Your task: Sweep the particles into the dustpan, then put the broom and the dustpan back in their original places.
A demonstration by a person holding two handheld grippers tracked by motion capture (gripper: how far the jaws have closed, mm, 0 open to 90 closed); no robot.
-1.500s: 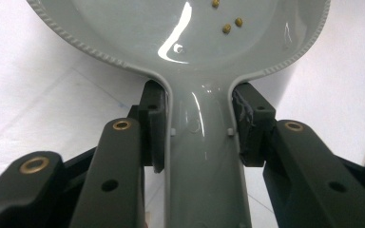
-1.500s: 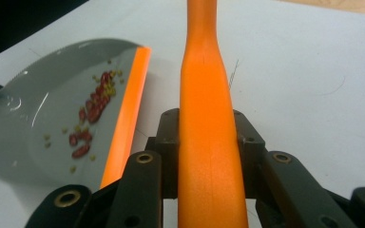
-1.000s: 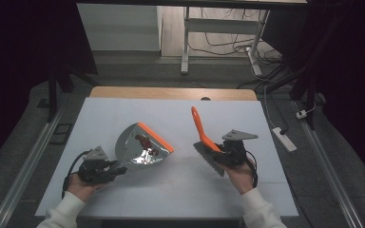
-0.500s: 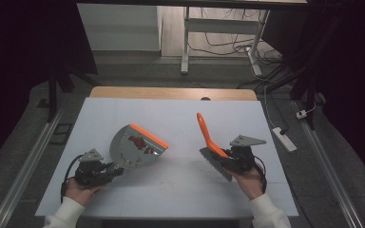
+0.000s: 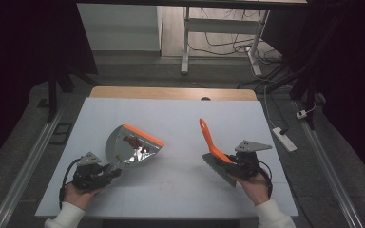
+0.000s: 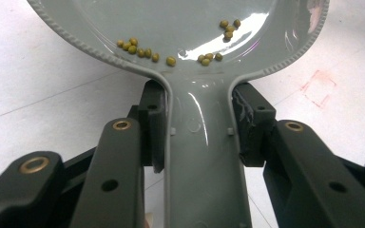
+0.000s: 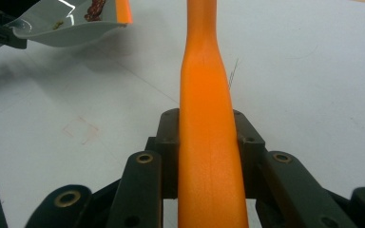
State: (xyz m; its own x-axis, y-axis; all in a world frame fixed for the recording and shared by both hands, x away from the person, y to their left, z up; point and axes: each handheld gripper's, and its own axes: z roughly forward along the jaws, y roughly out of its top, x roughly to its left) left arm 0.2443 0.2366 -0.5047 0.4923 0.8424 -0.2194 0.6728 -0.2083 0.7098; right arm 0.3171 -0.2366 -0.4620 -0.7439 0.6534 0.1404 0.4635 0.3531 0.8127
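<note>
The left tongs clenched the dustpan handle at the near left of the table, beans inside. The right tongs gripped the orange brush. Keeping the pan level would avoid spilling.

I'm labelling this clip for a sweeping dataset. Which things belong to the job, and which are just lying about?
In the job:
- grey dustpan, handle clamped in left gripper
- small green beans in the pan
- orange brush, held in right gripper

Lying about:
- power strip on the floor
- cables behind the table
</note>
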